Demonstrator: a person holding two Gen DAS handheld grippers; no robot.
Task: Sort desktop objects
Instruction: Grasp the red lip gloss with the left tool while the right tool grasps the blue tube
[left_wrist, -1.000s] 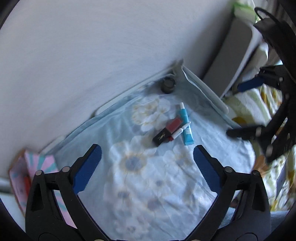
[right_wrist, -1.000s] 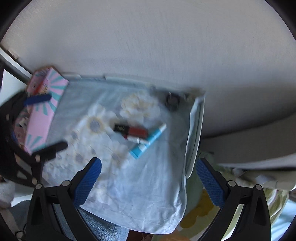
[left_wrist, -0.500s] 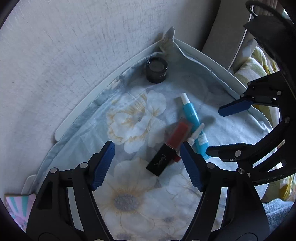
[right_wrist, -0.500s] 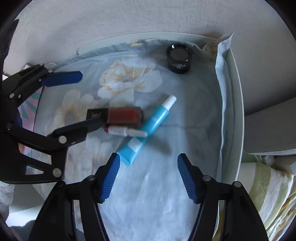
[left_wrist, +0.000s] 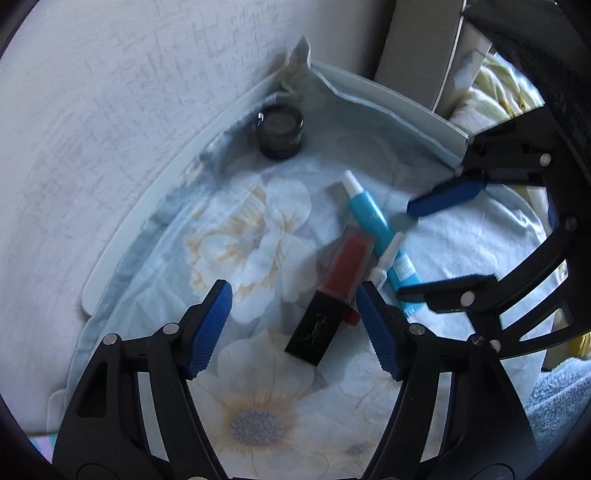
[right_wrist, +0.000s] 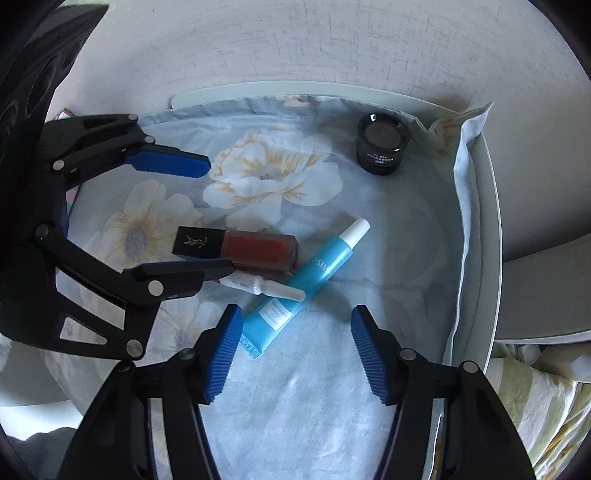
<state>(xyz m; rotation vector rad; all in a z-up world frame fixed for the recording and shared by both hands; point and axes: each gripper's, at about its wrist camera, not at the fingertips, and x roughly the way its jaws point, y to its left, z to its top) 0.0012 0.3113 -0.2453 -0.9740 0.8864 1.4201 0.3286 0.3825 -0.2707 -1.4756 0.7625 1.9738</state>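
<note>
On the floral cloth (right_wrist: 295, 406) over the white worktop (right_wrist: 493, 236), the left tool (left_wrist: 291, 328) and right tool (right_wrist: 295, 343) hover spread, the left's finger hiding part of the small white vial (right_wrist: 273, 287) lying across the blue tube (right_wrist: 306, 280) beside the red lip-colour bottle (right_wrist: 236, 246), black jar (right_wrist: 382, 147) apart near the corner.

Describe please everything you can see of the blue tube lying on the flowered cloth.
The blue tube is a slim squeeze tube, plastic by its look, turquoise with a white cap and a flat crimped end. It bears white lettering and a pale label near the crimp. It lies flat and diagonal on the flowered cloth, capped. A small white vial lies across it, and the red lip gloss lies close beside it. Neither gripper touches it.
</note>
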